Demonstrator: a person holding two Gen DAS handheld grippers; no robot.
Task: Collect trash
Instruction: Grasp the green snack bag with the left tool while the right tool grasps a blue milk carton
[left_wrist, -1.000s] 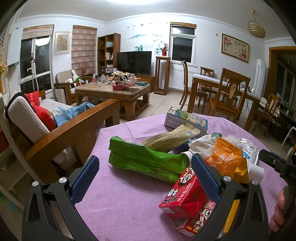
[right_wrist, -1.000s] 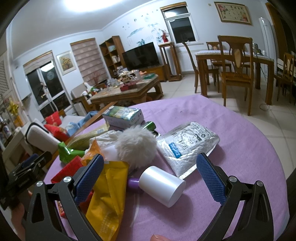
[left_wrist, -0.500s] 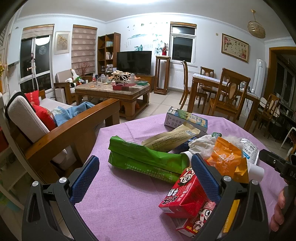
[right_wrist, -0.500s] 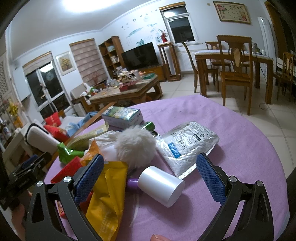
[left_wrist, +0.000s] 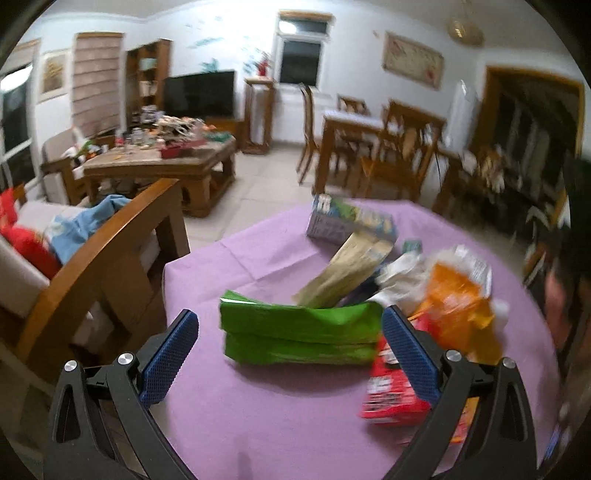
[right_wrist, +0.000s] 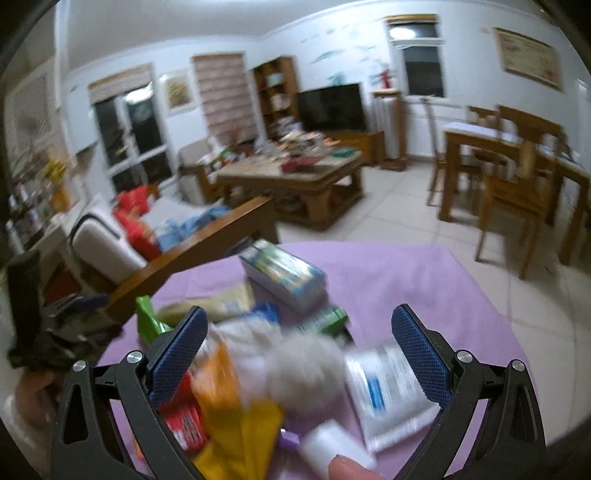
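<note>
Tongs agape | green packet (left_wrist: 301, 334) between left tongs (left_wrist: 290, 354) | purple cloth (left_wrist: 258, 417) bare nearside

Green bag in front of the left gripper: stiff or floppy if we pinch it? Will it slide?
The green bag looks folded over on itself and creased, so probably thin, floppy film that crumples under the left gripper. It lies flat, looking nearly empty, so likely light. On the purple tablecloth, a push may slide it rather than tip it.
</note>
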